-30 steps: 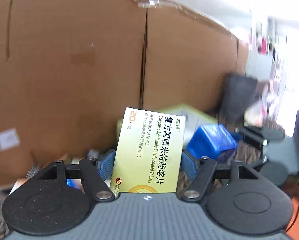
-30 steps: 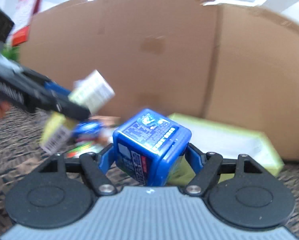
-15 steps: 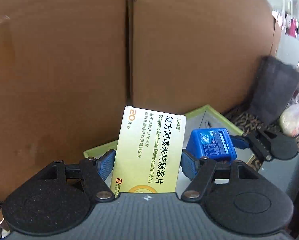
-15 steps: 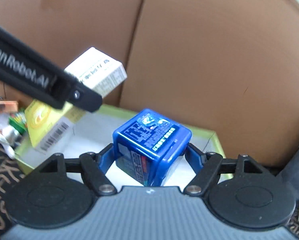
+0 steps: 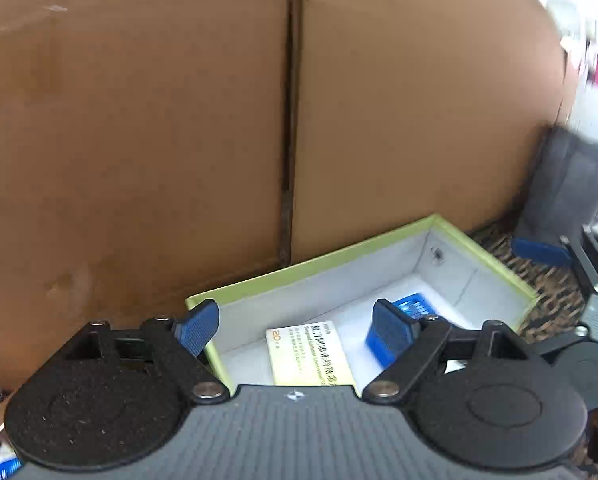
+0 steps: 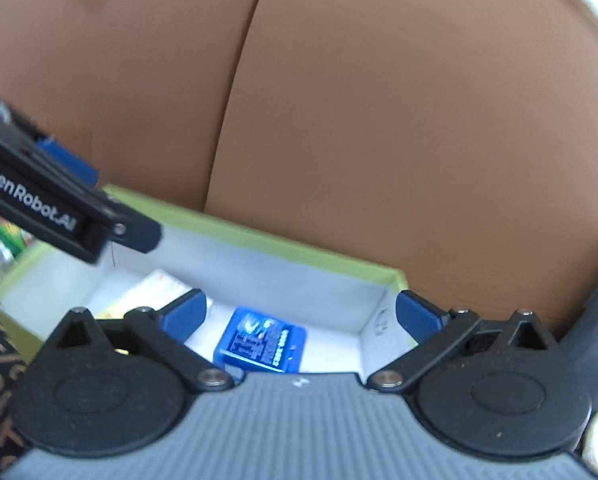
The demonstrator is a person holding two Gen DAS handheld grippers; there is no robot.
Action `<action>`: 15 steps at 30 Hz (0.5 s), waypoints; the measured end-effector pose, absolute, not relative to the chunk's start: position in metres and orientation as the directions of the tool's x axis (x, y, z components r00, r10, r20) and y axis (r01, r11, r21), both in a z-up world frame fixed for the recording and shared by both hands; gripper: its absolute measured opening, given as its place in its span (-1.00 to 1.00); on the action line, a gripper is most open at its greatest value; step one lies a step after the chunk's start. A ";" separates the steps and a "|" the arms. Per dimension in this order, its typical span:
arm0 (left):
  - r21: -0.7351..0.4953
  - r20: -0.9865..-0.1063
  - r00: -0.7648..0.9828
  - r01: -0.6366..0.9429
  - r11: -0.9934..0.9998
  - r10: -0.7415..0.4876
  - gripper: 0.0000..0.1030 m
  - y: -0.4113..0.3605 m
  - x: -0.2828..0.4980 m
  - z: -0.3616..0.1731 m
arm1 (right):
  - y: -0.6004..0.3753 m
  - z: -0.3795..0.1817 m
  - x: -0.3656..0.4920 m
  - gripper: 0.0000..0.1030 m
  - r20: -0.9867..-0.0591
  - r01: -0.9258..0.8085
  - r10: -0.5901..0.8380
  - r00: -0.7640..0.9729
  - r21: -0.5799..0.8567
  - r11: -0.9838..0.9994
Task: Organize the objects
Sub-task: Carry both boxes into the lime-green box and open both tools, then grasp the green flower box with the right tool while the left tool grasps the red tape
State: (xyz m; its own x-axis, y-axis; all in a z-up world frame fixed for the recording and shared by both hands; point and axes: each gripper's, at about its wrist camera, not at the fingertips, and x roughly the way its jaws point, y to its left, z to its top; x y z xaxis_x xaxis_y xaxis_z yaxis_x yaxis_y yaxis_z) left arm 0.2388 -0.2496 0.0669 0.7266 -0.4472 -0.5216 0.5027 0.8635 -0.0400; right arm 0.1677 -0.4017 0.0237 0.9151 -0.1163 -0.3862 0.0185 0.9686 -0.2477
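The left gripper (image 5: 295, 326) hangs above a shallow tray (image 5: 495, 258) with a green rim and a pale grey inside, and its jaws stand wide apart with nothing between them. The right gripper (image 6: 301, 316) is over the same tray (image 6: 259, 240), and its jaws are also wide apart and empty.

A yellow medicine box (image 5: 309, 354) lies flat on the tray floor with its printed face up. Its long axis runs from the near side toward the back wall of the tray, a little tilted to the left, and the end with the number 20 points toward the back. A blue box (image 5: 413, 308) lies on the floor just beside it, on its right, closer to the far corner of the tray.

The left wrist view shows the print on the medicine box, but the blue box there is half hidden behind a blue finger pad (image 5: 389, 328). The right wrist view shows the blue box (image 6: 261, 344) from above, with its light pattern on top, while the medicine box (image 6: 147, 298) is only a blurred pale shape at the left. A brown cardboard wall (image 5: 139, 120) stands directly behind the tray in both views. A dark patterned mat (image 5: 547, 280) lies beside the tray.
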 end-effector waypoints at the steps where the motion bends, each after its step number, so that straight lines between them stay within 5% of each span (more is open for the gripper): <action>1: -0.053 -0.502 0.736 0.498 0.866 -0.454 0.70 -0.234 0.237 0.072 | -0.402 0.028 0.152 1.00 -0.363 0.025 -0.109 0.926 -0.227 0.974; 6: -0.065 -0.406 0.800 0.456 0.888 -0.441 0.84 -0.178 0.172 0.074 | -0.387 0.024 0.077 1.00 -0.320 -0.035 -0.001 0.947 -0.106 0.994; 15: -0.118 -0.483 0.803 0.336 0.935 -0.349 0.84 -0.088 0.086 0.020 | -0.322 -0.019 0.005 1.00 -0.424 -0.171 0.186 0.886 0.073 0.983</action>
State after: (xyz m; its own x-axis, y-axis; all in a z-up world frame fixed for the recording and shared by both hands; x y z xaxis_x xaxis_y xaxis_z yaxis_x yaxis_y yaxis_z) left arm 0.0860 -0.0879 0.0203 0.8028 -0.3493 -0.4833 0.3358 0.9345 -0.1178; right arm 0.0050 -0.3215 -0.0191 0.8862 0.1857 -0.4244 -0.1711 0.9826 0.0727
